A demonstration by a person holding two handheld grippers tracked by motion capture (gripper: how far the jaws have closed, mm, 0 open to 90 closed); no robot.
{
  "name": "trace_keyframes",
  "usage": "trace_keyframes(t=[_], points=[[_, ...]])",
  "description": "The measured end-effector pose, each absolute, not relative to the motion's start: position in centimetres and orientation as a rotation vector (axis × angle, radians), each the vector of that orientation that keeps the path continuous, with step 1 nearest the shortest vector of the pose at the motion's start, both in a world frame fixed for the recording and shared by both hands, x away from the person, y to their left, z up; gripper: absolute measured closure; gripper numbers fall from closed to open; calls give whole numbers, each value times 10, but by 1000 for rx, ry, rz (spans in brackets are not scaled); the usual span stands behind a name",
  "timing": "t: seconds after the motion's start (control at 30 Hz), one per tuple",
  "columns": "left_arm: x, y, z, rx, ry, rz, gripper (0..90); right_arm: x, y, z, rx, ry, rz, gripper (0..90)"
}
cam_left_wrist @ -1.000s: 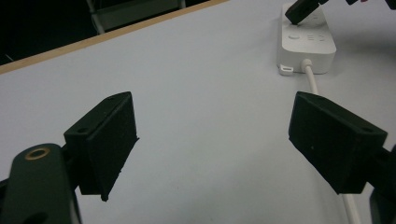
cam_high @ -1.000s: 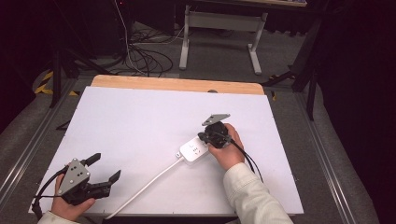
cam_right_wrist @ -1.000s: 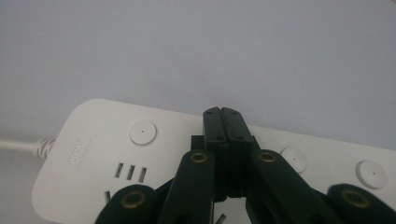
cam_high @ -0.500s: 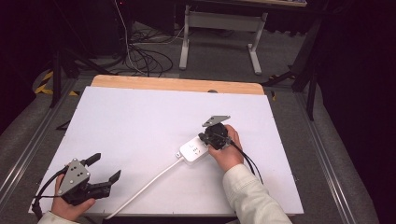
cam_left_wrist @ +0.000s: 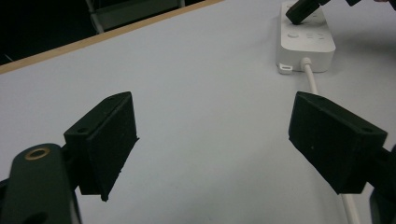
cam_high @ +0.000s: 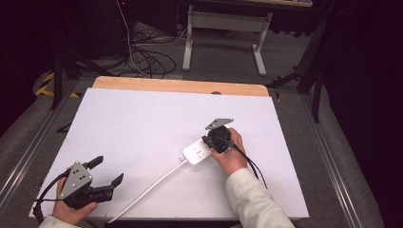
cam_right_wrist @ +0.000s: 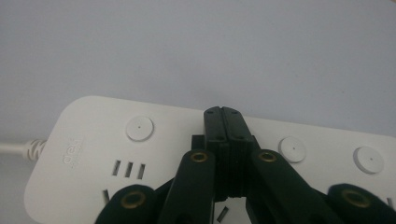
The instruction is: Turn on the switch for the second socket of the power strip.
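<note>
A white power strip [cam_high: 195, 154] lies on the white table top, right of centre, and its white cable [cam_high: 147, 189] runs toward the near edge. My right gripper [cam_high: 207, 141] is shut, its tips resting on the strip's far end. In the right gripper view the closed jaws [cam_right_wrist: 223, 115] press on the strip [cam_right_wrist: 88, 154] between two round buttons [cam_right_wrist: 139, 128] [cam_right_wrist: 292, 149], with nothing held between them. My left gripper [cam_high: 108, 169] is wide open and empty at the near left corner. The left gripper view [cam_left_wrist: 215, 140] looks toward the strip [cam_left_wrist: 308, 44].
A bare wooden strip [cam_high: 180, 86] runs along the table's far edge. Beyond it the floor holds cables [cam_high: 142, 57] and a white metal stand [cam_high: 223, 28]. The white top [cam_high: 142, 123] between the two grippers is open room.
</note>
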State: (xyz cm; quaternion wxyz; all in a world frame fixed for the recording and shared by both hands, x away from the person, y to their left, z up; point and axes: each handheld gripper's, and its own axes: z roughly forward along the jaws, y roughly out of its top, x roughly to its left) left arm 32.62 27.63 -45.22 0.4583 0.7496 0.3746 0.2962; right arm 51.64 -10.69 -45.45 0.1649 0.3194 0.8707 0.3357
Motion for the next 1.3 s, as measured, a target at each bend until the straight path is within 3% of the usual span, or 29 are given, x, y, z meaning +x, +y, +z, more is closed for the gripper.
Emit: trace_keyframes(t=[1.3], points=[[327,276,-453,1855,922,728,158,515,-106,-457,939,2460,969,900]])
